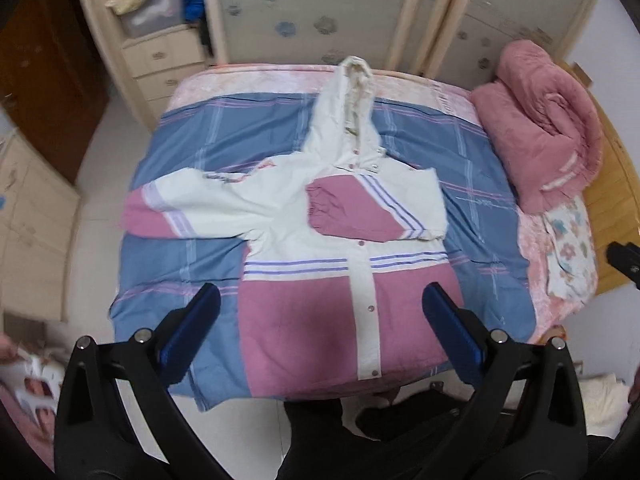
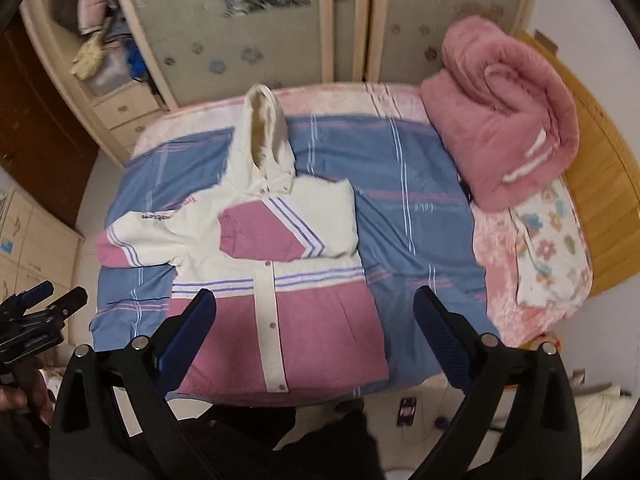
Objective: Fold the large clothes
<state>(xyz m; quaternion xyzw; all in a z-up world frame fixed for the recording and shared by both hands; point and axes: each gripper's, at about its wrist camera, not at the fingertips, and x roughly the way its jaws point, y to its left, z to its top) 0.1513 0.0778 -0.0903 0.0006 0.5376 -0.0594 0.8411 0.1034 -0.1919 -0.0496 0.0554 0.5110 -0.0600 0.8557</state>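
Observation:
A white and pink hooded jacket (image 1: 320,248) lies front up on the bed; it also shows in the right wrist view (image 2: 276,280). Its right sleeve (image 1: 360,212) is folded across the chest; its left sleeve (image 1: 176,208) lies spread out to the left. The hood (image 1: 352,108) points to the far side. My left gripper (image 1: 320,300) is open and empty, held above the jacket's pink hem. My right gripper (image 2: 316,308) is open and empty, above the hem's right side. The left gripper also shows at the left edge of the right wrist view (image 2: 44,300).
The bed carries a blue and pink plaid sheet (image 1: 192,148). A rolled pink blanket (image 1: 548,120) and a floral pillow (image 1: 568,248) lie at the right. A wardrobe (image 1: 320,8) and drawers (image 1: 160,60) stand behind. A phone (image 2: 407,411) lies on the floor.

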